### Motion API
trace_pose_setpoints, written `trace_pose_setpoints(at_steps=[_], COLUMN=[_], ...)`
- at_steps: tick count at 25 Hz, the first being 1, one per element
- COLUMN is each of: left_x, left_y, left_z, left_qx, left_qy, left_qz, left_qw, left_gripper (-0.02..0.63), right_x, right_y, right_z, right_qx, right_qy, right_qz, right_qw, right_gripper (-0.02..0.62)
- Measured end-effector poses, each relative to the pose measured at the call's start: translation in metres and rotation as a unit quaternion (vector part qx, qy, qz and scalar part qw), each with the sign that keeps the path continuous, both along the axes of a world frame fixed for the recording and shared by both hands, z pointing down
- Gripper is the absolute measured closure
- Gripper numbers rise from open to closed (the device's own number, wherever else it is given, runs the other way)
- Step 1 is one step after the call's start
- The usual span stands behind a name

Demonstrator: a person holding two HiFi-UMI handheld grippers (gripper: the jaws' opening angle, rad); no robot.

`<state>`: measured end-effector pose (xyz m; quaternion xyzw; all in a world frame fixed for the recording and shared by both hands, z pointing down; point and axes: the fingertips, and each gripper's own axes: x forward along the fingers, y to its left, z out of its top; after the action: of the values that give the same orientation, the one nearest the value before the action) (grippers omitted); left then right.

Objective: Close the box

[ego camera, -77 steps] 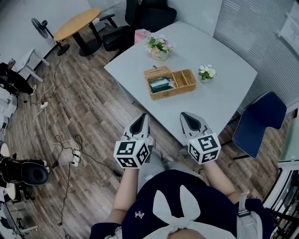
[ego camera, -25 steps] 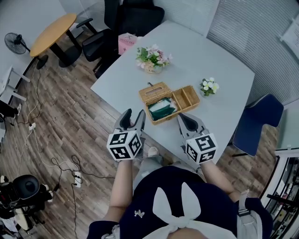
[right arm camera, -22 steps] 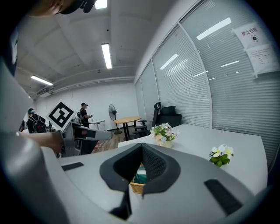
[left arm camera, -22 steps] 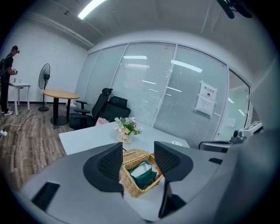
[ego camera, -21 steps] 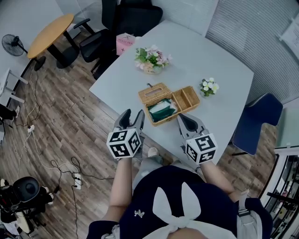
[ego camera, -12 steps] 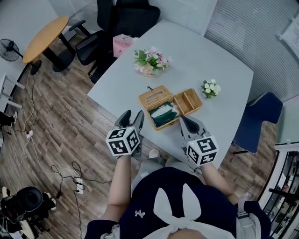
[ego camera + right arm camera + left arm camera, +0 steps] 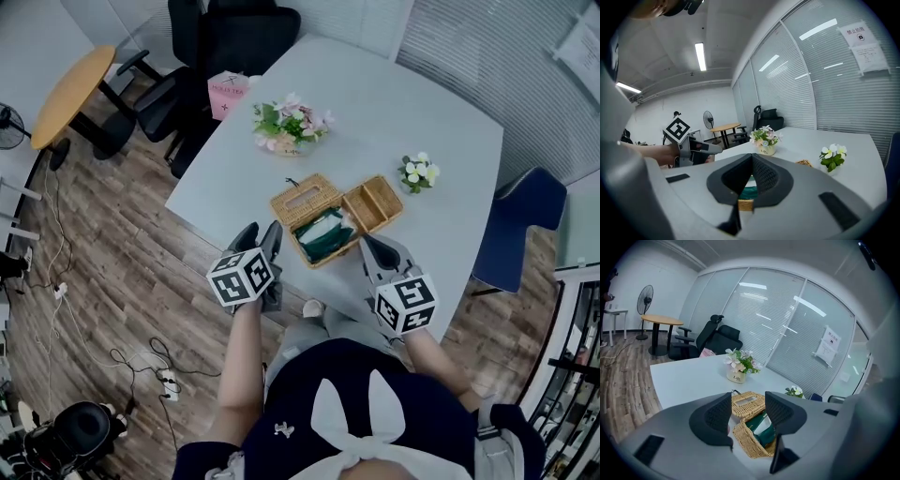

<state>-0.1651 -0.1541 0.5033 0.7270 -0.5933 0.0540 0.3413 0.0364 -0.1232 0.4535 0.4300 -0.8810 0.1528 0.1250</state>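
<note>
Drawing closer to the still-open box (image 7: 373, 208), the left gripper (image 7: 259, 236) comes in wide and empty, the right gripper (image 7: 375, 246) pinched shut; the lid (image 7: 298, 200) remains to be flipped.

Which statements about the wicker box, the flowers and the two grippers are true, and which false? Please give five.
The wicker box stands open, its lid folded back. True.
The left gripper grips the lid. False: its jaws are apart and empty.
A green packet lies in the box. True.
The small flower pot stands inside the box. False: it stands on the table beside it.
The right gripper has wide-open jaws. False: they are together.
</note>
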Motion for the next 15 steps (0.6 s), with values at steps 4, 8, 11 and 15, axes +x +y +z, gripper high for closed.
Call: trace_pose_setpoints(at_steps=[4,8,11,15], left_x=[0.000,0.001,0.000,-0.002], left_y=[-0.013,-0.026,-0.034,-0.044], left_z=[0.016,0.034,0.046,0.060], left_qx=[-0.019,-0.038,-0.052,-0.068], left_qy=[0.024,0.041,0.041,0.055], left_qz=[-0.001,-0.002,-0.003,-0.005], left_qw=[0.9995,0.9984,0.9978,0.9962], left_gripper=[0.391,0.391,0.391,0.391], right_x=[0.001,0.004,0.005,0.005], right_y=[-0.008,-0.016,-0.020,-0.025], right_z=[0.006,0.016,0.020,0.027], right_qx=[-0.007,-0.017,-0.023,-0.030], right_qy=[-0.002,0.002,0.004,0.010], right_qz=[0.003,0.003,0.001,-0.008], right_qw=[1.000,1.000,1.000,0.999], right_gripper=[0.591,0.591,0.591,0.591])
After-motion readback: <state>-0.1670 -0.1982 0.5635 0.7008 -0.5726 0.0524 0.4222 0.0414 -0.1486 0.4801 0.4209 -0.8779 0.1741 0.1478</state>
